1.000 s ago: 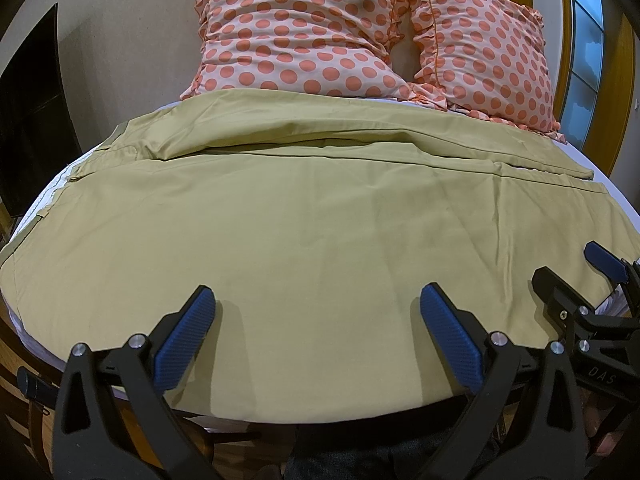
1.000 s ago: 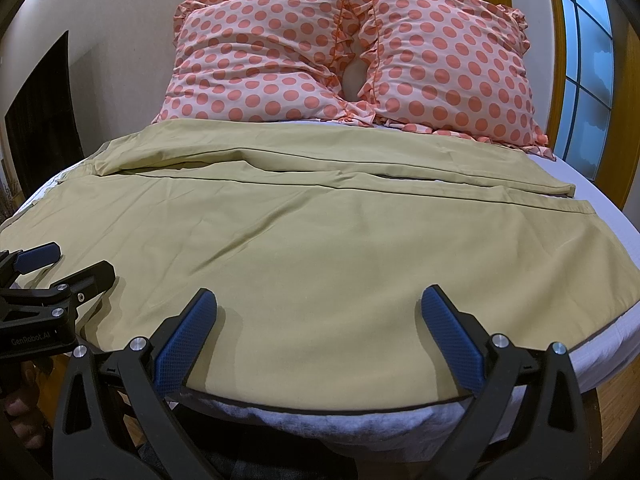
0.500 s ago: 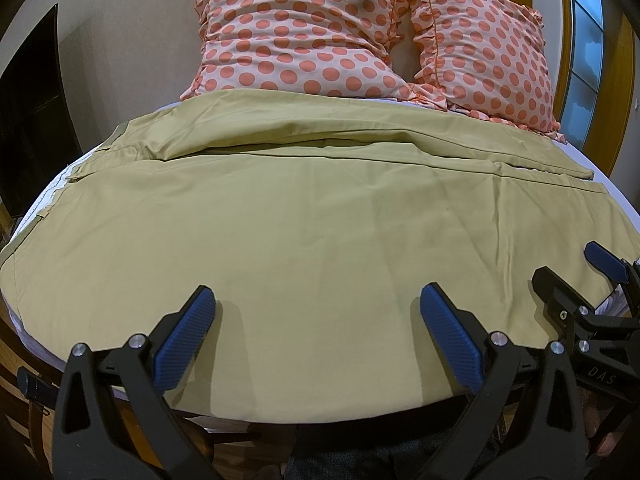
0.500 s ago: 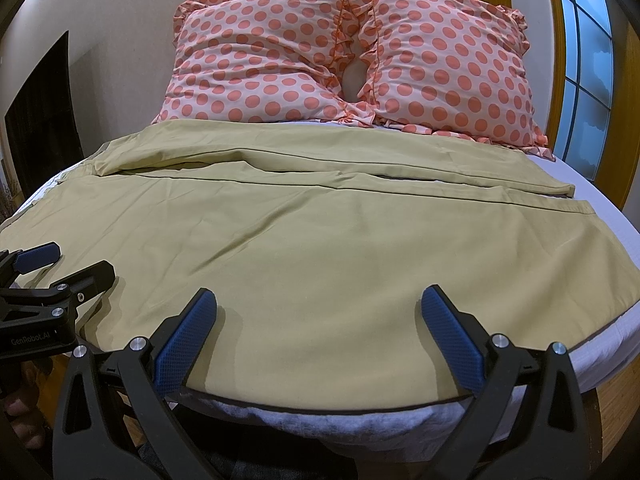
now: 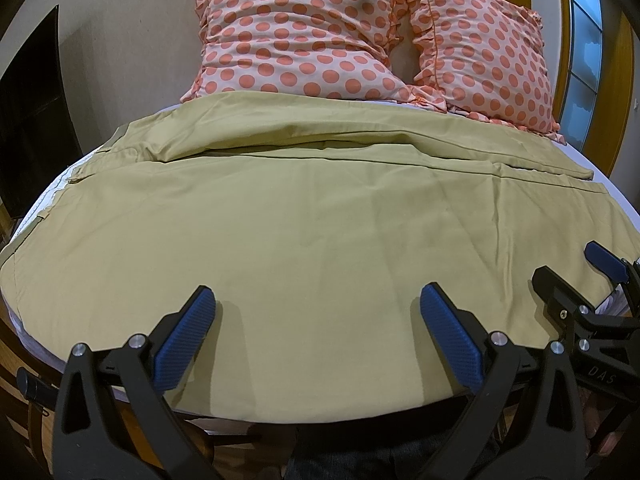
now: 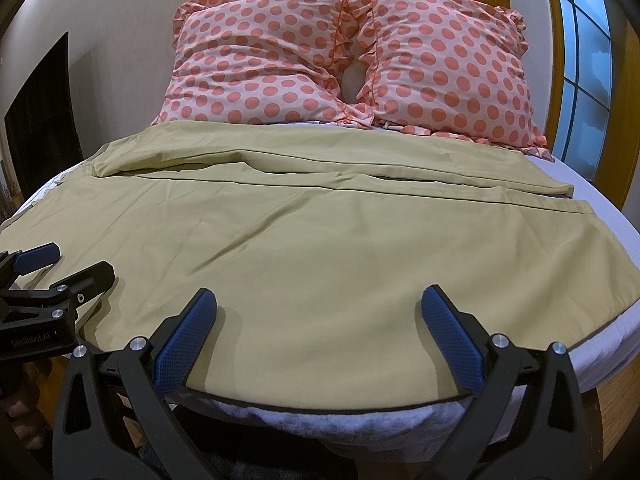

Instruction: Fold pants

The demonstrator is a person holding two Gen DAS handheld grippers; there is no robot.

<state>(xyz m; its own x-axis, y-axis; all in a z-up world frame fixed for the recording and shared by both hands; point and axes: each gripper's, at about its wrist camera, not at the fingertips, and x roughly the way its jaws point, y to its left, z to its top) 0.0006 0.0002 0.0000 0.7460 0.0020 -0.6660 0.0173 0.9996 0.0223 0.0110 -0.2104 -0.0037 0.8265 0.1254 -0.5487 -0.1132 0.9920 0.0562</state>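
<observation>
— So what's lying on the bed [image 6: 592,364]?

— The pants [image 6: 320,248], spread flat right across it. The waist is sitting over to the left, the leg ends to the right, one leg nearer us and the other lying behind it, up by the two spotted pillows [image 6: 348,60].

— How are they going to handle, you think?

— Thin, light, floppy cloth, I'd say. It's creasing easily and will be sagging wherever it isn't held, so one pinch won't carry it. I'd be taking the near long edge at two spots well apart and lifting together.

— And the grippers?

— Both are hovering low over that near edge. The left gripper [image 5: 316,328] has its blue pads spread wide, nothing between them. The right gripper [image 6: 318,328] is the same, gaping and holding nothing.

— Any writing?

— The left gripper's body is showing "GenRobot.AI" in the right-hand view. The right one is showing "DAS" in the other view. I can't read the rest.
</observation>
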